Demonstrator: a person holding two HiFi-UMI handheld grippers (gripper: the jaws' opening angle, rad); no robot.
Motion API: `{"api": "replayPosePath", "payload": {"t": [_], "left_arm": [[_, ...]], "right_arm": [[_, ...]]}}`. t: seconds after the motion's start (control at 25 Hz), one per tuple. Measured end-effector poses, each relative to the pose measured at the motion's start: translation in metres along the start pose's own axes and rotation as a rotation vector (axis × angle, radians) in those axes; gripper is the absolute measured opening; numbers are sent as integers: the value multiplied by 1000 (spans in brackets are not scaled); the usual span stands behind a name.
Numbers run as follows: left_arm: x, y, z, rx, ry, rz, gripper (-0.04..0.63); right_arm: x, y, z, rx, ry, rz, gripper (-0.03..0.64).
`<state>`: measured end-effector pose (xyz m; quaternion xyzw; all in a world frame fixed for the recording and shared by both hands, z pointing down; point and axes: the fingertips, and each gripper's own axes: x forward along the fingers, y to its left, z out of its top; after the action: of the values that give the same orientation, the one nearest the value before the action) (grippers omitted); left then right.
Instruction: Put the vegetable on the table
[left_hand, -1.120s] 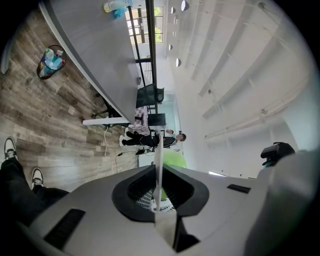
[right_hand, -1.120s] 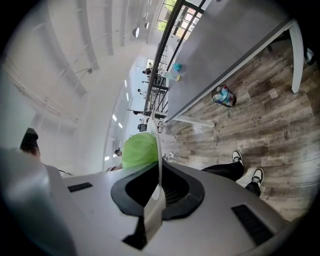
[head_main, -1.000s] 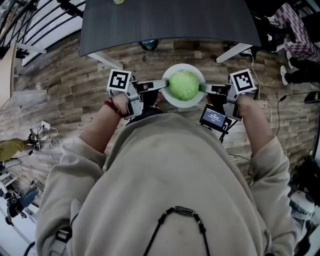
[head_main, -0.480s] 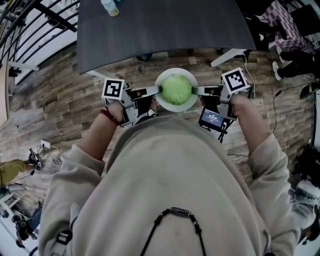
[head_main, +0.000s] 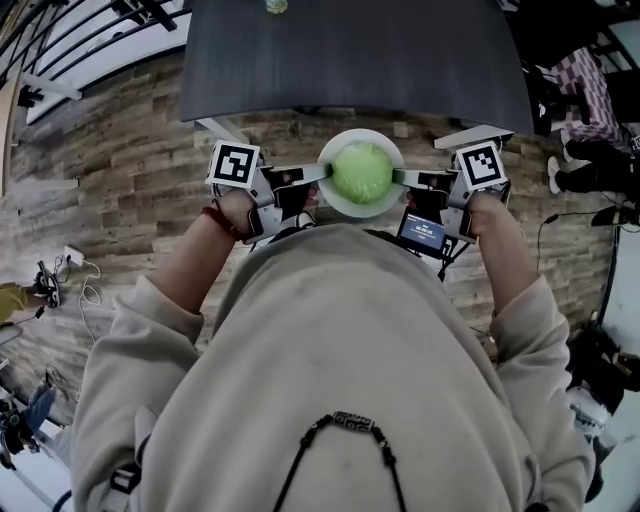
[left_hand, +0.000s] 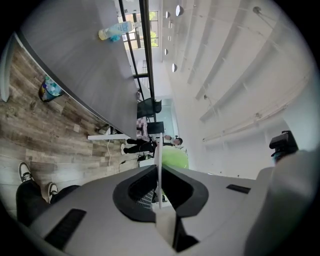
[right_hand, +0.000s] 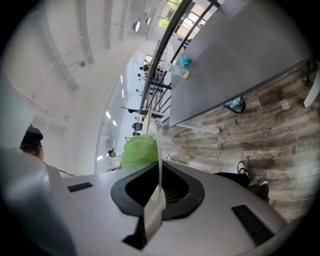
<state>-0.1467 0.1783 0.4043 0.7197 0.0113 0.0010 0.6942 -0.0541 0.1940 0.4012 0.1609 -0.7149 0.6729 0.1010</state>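
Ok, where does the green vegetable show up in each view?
Head view: vegetable at top centre, on the plate.
Left gripper view: vegetable near the centre, just right of the plate's edge.
Right gripper view: vegetable left of centre, just left of the plate's edge.
Shared landmark: the dark table.

Head camera looks down; gripper views share the vegetable (head_main: 361, 172)

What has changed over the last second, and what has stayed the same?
The plate with the green vegetable has been carried slightly closer to the dark table. Unchanged: left gripper and right gripper stay shut on the plate's opposite rims.
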Motion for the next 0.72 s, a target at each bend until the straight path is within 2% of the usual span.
{"api": "replayPosePath", "payload": {"t": [0.2,0.72], "left_arm": [[-18,-4,0,-18,-50,10,29],[-20,-4,-3,47,-124,46,30]], "right_arm": [[16,5,3,-8,48,8,26],[17,5,4,-71,92,48,26]]}}
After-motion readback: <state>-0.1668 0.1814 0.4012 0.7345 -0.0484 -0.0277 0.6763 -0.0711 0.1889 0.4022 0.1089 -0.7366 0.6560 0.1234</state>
